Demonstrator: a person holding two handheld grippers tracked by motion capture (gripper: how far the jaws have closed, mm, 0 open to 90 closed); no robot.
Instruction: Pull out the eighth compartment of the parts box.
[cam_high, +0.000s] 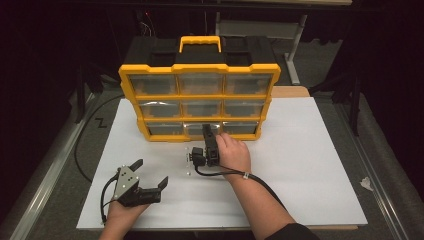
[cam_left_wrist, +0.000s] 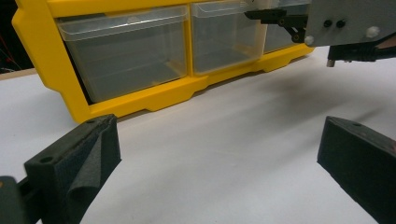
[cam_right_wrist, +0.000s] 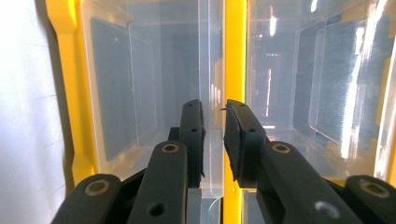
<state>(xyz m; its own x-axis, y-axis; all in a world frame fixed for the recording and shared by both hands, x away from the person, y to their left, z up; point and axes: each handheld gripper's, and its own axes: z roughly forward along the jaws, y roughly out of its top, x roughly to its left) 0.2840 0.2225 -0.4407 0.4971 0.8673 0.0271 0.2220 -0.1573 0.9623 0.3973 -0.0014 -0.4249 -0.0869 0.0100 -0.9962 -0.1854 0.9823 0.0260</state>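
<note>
A yellow organizer (cam_high: 200, 95) with clear drawers stands upright at the back of the white table (cam_high: 300, 165). My right gripper (cam_high: 206, 131) reaches its bottom middle drawer (cam_high: 197, 129). In the right gripper view the jaws (cam_right_wrist: 214, 126) are closed on the clear top rim of that drawer (cam_right_wrist: 140, 93), just under a yellow divider (cam_right_wrist: 235, 56). My left gripper (cam_high: 151, 172) rests open on the table at the front left with nothing between its jaws. In the left gripper view (cam_left_wrist: 217, 140) it faces the organizer's bottom row (cam_left_wrist: 140, 100), and the right gripper (cam_left_wrist: 275, 17) shows at the top right.
The drawers look empty. A black cable (cam_high: 82, 150) loops along the grey mat left of the table. A small white scrap (cam_high: 366, 183) lies on the mat at the right. Bare white table spreads to the right of my right hand.
</note>
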